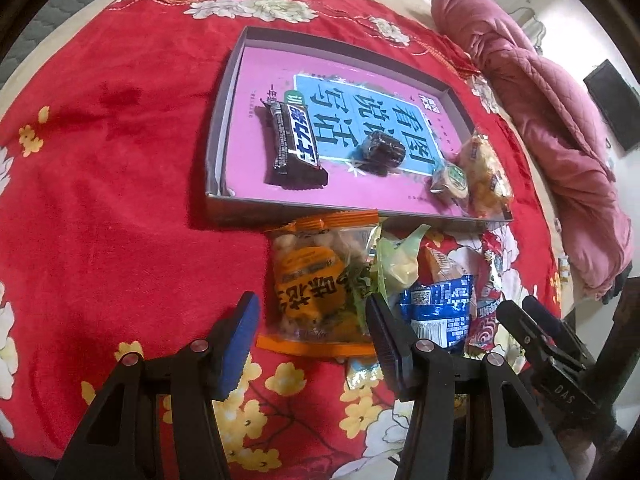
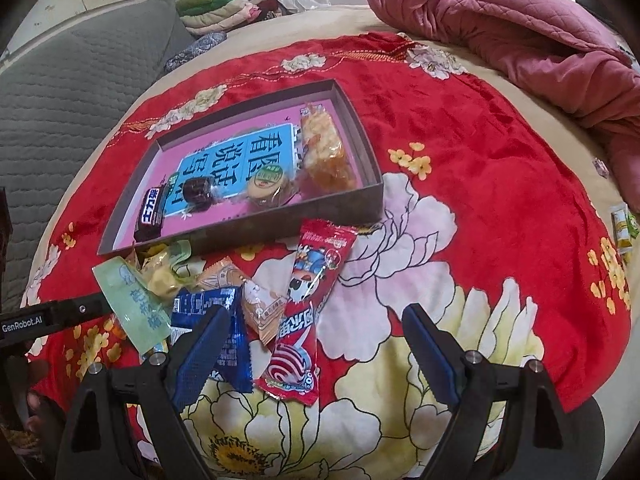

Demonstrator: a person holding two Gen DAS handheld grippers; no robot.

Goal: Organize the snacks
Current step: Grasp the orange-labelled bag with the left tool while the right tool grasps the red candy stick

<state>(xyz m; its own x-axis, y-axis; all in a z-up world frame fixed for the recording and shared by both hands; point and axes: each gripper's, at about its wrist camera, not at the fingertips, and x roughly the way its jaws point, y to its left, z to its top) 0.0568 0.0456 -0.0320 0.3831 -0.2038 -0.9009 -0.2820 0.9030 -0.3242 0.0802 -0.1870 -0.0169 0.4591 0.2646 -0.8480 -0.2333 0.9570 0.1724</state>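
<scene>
While left gripper (image 1: 312, 328) gapes over orange packet (image 1: 316, 280) (ungripped) | right gripper (image 2: 316, 344) wide, empty.

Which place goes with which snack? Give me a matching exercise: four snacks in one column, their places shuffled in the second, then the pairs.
Snacks
1. chocolate bar
2. orange peanut packet
3. long red packet
4. blue packet

Places
A. on the red blanket, between the open left gripper's fingers
B. inside the box
C. on the blanket, partly under the right gripper's left finger
D. on the blanket in front of the box, between the open right gripper's fingers

Pairs: 1-B, 2-A, 3-D, 4-C
</scene>
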